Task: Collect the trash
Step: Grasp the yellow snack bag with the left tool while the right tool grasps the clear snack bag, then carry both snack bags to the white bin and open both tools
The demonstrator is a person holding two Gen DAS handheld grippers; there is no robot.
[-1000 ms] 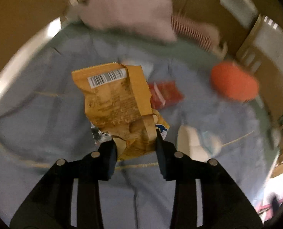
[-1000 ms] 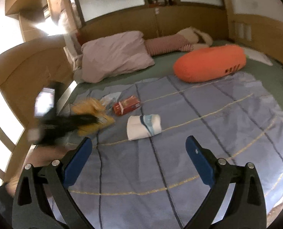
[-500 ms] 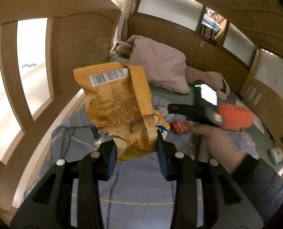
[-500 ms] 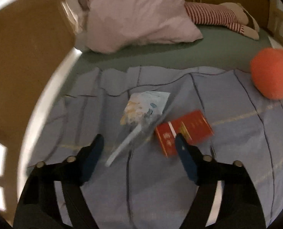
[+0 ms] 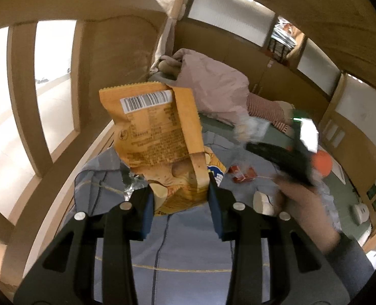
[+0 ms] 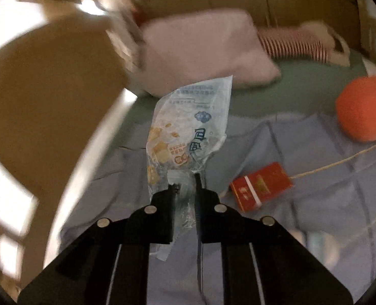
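Observation:
My left gripper [image 5: 180, 190] is shut on an orange snack bag [image 5: 160, 137] with a barcode and holds it up above the blue blanket [image 5: 188, 249]. My right gripper [image 6: 185, 185] is shut on a clear plastic wrapper [image 6: 190, 127] with blue print and lifts it off the bed. The right gripper also shows blurred in the left wrist view [image 5: 281, 157]. A red cigarette pack [image 6: 261, 185] lies on the blanket to the right of the right gripper; it also shows in the left wrist view [image 5: 241, 172]. A white rolled item [image 5: 262, 200] lies near it.
A pink pillow [image 6: 203, 48] and a striped plush toy [image 6: 294, 45] lie at the head of the bed. An orange cushion [image 6: 365, 106] sits at the right. A wooden bed frame [image 5: 43, 101] rises on the left.
My right gripper has closed on the clear wrapper and lifted it off the blanket. My left gripper still holds the orange bag raised.

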